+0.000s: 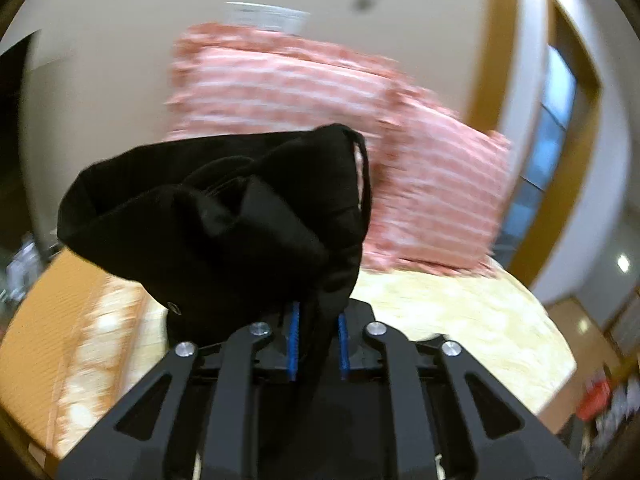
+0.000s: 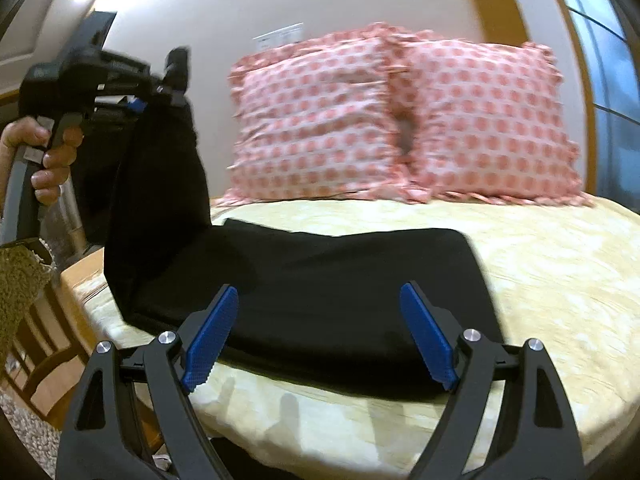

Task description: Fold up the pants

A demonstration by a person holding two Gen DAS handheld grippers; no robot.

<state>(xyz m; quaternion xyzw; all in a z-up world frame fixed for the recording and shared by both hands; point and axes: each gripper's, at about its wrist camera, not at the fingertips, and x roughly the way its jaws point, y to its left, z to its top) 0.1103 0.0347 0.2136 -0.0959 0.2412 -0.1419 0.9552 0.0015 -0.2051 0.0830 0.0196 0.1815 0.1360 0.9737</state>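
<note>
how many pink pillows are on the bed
2. Both stand against the wall at the head of the bed, side by side and touching: the left pillow and the right pillow. Nothing suggests a third behind them, though one could be hidden.

Black pants lie flat, one end lifted

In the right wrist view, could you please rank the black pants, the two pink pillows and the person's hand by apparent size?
1. black pants
2. left pillow and right pillow: alike, so unranked
3. hand, despite being nearer the camera
</note>
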